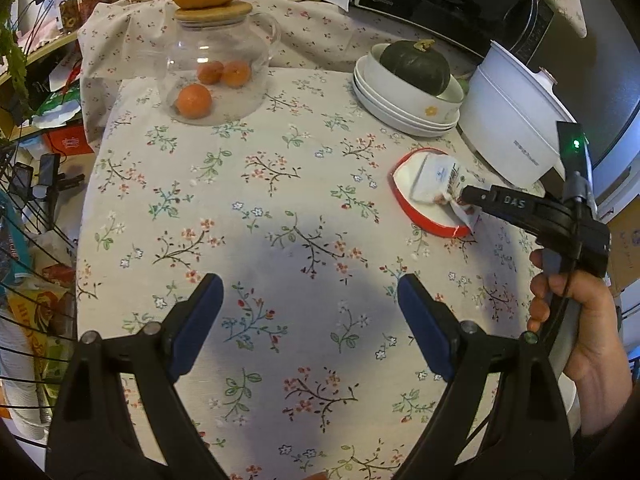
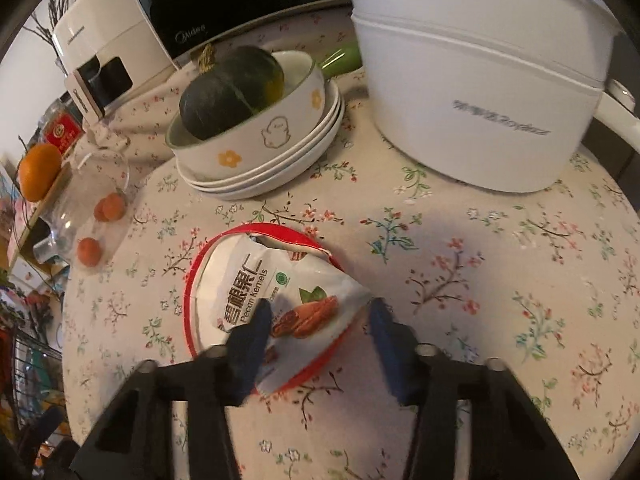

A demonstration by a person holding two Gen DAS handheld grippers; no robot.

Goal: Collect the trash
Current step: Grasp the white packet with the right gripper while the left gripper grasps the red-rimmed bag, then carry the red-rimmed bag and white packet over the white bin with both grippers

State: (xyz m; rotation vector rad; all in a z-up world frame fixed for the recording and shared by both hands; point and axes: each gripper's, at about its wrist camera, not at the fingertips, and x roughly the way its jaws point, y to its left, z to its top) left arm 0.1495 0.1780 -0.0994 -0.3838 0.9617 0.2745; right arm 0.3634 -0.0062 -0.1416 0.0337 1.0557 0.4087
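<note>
Evidently the torn white foil snack pouch (image 2: 280, 292) will handle as something light, thin and crinkly, likely slippery on its glossy face; it lies on a shallow red-rimmed white dish (image 2: 192, 280) on the floral tablecloth (image 2: 460, 280), near the stacked white bowls (image 2: 256, 152). A hold is best taken at its loose lower corner, where the right gripper (image 2: 320, 320) is placed, its blue pads narrowed about the foil though a firm pinch cannot be confirmed. The left gripper (image 1: 310, 300) is held spread wide over bare cloth. "Pecan Kernels" is read on the pouch, "Midea" on the black appliance (image 2: 240, 8)
</note>
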